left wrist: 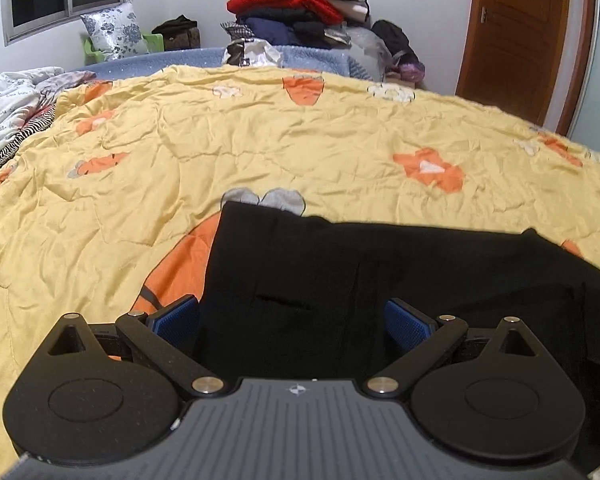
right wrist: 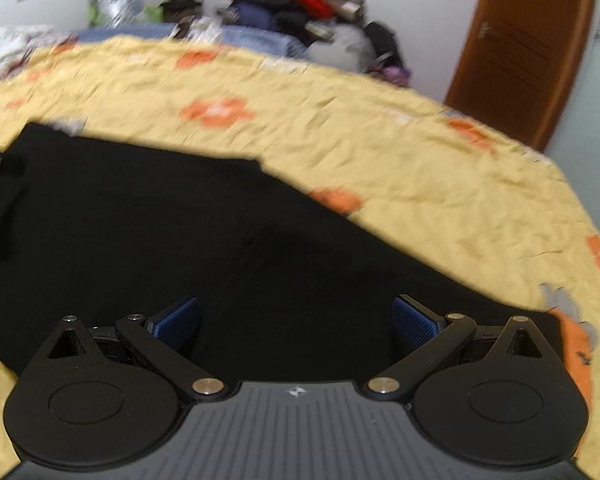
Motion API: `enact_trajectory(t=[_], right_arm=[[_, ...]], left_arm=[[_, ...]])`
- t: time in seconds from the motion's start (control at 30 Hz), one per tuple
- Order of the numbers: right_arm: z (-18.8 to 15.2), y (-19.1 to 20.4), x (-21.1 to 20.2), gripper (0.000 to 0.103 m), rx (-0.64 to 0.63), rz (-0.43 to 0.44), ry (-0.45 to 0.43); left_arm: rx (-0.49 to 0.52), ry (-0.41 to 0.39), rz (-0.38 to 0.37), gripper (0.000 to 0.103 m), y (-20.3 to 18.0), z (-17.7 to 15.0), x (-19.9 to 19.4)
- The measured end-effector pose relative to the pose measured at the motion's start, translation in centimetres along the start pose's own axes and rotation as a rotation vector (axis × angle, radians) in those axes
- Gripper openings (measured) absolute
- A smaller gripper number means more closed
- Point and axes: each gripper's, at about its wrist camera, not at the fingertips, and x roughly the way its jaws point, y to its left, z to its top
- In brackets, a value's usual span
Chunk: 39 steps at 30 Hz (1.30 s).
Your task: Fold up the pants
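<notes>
Black pants (left wrist: pixel 380 272) lie flat on the yellow quilt (left wrist: pixel 260 136), filling the 6 o'clock area below both claws, the left gripper (left wrist: pixel 292 322) and right gripper (right wrist: pixel 296 322), each spread wide apart, gripping nothing.

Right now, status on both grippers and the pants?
Left gripper open, right gripper open, both over fabric. Black pants flat on yellow quilt, not gripped. Nothing in the way.
</notes>
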Motion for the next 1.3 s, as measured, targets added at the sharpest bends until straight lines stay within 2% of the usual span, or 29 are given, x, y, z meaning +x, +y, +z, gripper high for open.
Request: enact_trajectory(t=[0.07,0.13,0.23,0.43,0.53,0.67,0.73,0.8,0.93,1.03,1.13,1.3], right_arm=[[0.2,-0.6,0.5,0.103,0.075,0.025,0.012],[0.6,-0.3,-0.1,0.103,0.085,-0.018,-0.005],[1.1,2.5,-2.0,0.103,-0.050,-0.112,-0.092],[1.8,10.3,-5.6,0.103,-0.312,-0.142,-0.300],[2.1,13.8,-5.7,0.103,-0.383,-0.066,-0.317],[2.2,17.9,-5.9,0.103,-0.418,0.101,-0.344],[1.9,20.2,-5.8,0.103,-0.484,0.117,-0.369],[1.8,22.5,-5.1,0.103,-0.562,0.074,-0.351],[1.2,25.5,-3.0,0.103,-0.717,-0.001,-0.319],[0.2,26.7,-2.1,0.103,-0.808,-0.063,-0.297],[0.2,27.3,-1.6,0.103,-0.813,-0.090,-0.314],[1.1,28.1,-0.5,0.103,-0.844,-0.109,-0.351]], left_arm=[[0.020,0.003,-0.002,0.100,0.1,-0.2,0.0],[0.041,-0.013,0.001,0.101,0.4,-0.4,-0.2],[0.032,-0.021,0.024,0.101,1.2,-0.4,-0.2],[-0.085,0.029,0.069,0.102,4.6,-0.4,0.1],[-0.168,0.020,0.049,0.102,7.5,-0.7,-0.4],[-0.226,-0.009,0.156,0.102,11.2,-0.8,-1.4],[-0.224,-0.027,0.186,0.102,12.7,-0.7,-2.0],[-0.229,-0.051,0.166,0.102,14.0,-0.8,-2.7],[-0.314,-0.095,0.004,0.102,16.0,-1.1,-3.6],[-0.317,-0.045,-0.017,0.102,16.0,-1.1,-3.0],[-0.305,0.040,-0.069,0.100,15.6,-1.3,-1.9],[-0.366,0.054,-0.132,0.101,16.5,-2.0,-1.6]])
